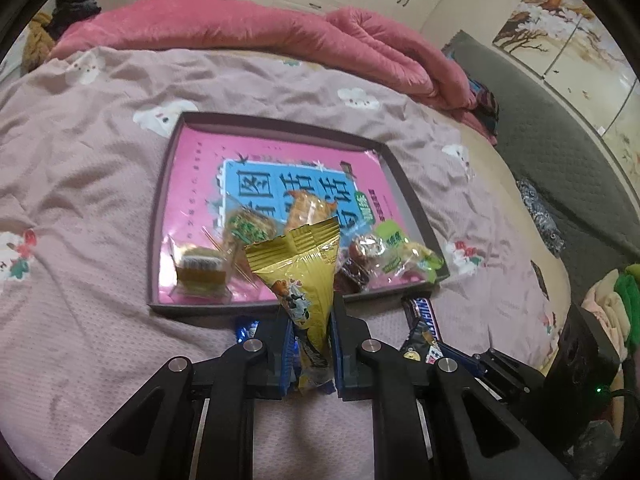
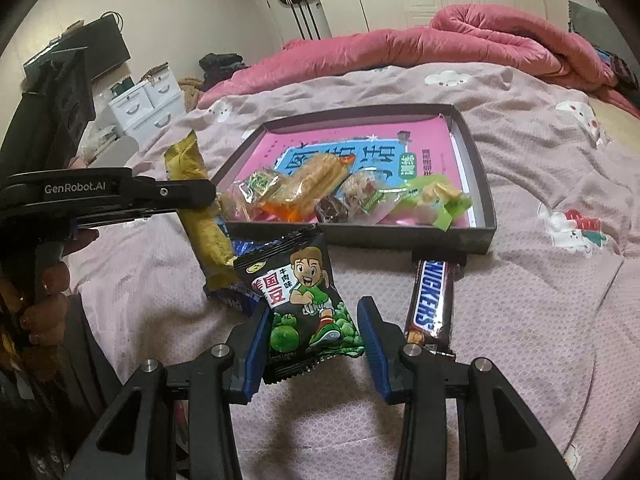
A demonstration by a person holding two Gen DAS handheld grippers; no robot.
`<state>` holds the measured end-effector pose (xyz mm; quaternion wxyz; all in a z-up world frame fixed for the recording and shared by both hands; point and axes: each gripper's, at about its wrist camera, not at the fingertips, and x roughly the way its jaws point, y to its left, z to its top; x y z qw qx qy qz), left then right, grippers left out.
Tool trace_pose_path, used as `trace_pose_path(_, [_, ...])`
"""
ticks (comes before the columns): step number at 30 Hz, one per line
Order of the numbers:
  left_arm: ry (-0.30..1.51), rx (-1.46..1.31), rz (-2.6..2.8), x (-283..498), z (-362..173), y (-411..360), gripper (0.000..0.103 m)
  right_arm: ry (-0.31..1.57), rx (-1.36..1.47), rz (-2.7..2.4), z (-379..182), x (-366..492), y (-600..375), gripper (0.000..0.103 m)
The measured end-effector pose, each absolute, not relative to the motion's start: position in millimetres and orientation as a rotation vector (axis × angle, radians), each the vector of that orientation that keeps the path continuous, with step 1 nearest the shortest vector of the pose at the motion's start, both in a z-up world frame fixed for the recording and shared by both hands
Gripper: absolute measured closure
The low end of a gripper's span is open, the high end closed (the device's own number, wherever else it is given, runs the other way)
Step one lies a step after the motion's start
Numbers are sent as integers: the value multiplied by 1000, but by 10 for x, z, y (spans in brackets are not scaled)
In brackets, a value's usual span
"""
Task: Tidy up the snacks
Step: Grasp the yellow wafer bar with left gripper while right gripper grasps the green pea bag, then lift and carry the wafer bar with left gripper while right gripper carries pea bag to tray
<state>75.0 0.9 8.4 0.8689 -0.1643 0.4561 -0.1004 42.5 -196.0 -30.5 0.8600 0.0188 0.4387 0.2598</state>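
While both grippers hung over the bed, the scene stood as follows.

Left gripper [image 1: 311, 322]: clamped tight on a yellow snack packet [image 1: 298, 276], the blue pads pressing its lower half; the packet stood upright between the jaws, its crimped top rising in front of the tray's near wall.

Right gripper [image 2: 313, 330]: closed on a black pea snack bag [image 2: 304, 300] with a cartoon boy on it; both blue pads touched the bag's sides, and the bag was lifted clear of the bedsheet [image 2: 520, 320].

Tray [image 2: 486, 184]: a dark shallow box lay flat on the pink sheet, lined with a pink and blue printed sheet.

Snacks in tray: several small wrapped pieces were bunched along the near edge, among them a green-wrapped sweet [image 2: 434, 200] at the right and an orange-wrapped pastry [image 2: 308, 188] near the middle.

Snickers bar [image 2: 430, 300]: it lay on the sheet just outside the tray's near wall, beside the right gripper.

Pink quilt [image 1: 280, 28]: it was heaped at the far side of the bed.
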Motion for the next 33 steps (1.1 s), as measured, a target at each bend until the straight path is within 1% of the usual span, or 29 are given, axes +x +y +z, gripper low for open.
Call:
trace_pose_path(16, [829,-385,-143,679,309,246,87,855,51,492,-171,501,-2042,60])
trace_pose_path(24, [788,-372,-141,661,364,236,87,816,62,476,-92,551,-2033,60])
trace_pose_path(33, [780,-373,-144,686,333,228,87,776,59,448,1,655,-2004,60])
